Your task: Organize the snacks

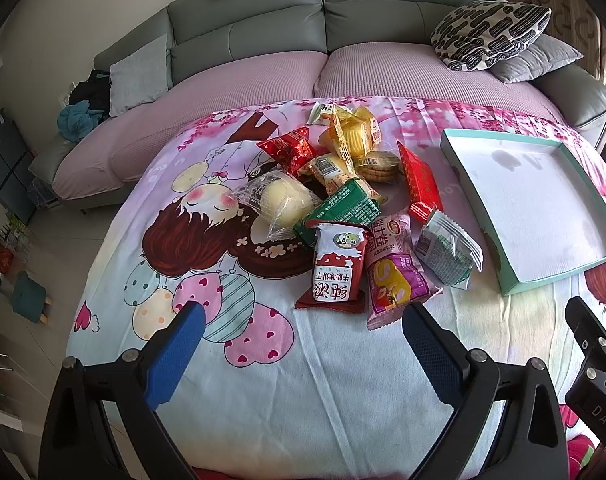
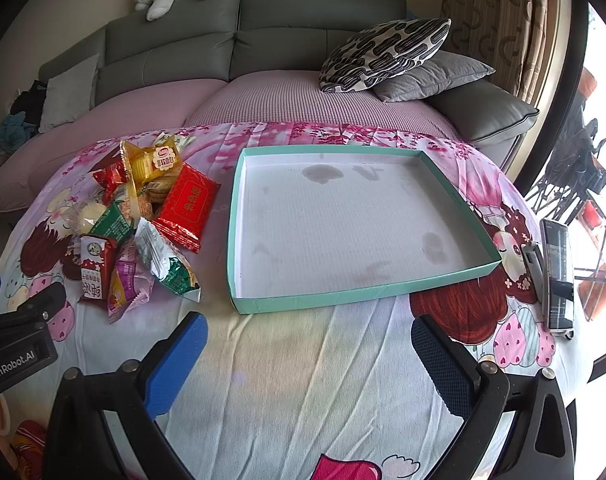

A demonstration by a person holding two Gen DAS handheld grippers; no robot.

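- A grey leather sofa (image 2: pixel 287 28) with mauve seat covers runs along the back, with a black-and-white patterned cushion (image 2: pixel 383 54) leaning on a plain grey one at its right end.
- A cartoon-printed cloth (image 1: pixel 263 380) in pink, white and pale blue covers the table in front of the sofa.
- A shallow square cardboard tray with teal walls and a stained white floor (image 2: pixel 239 204) lies flat on the cloth, nothing in it, just to the right of the snacks.
- The heap of wrapped snacks (image 1: pixel 343 200) sits on the cloth left of the tray, close to its wall; whether any packet touches it I cannot tell.
- The left gripper (image 1: pixel 303 340), black with blue finger pads, hovers low over the cloth near the heap's front edge, fingers spread wide, holding nothing.
- The right gripper (image 2: pixel 309 354) hangs over bare cloth before the tray's near wall, likewise spread and holding nothing.
- A red-and-white biscuit packet (image 1: pixel 337 266) lies at the near edge of the heap, partly over a pink wrapper (image 1: pixel 395 280).
- A flat red packet (image 2: pixel 187 200) lies on the tray side of the heap.
- A clear-wrapped pale bun (image 1: pixel 279 200) sits on the far-left side.
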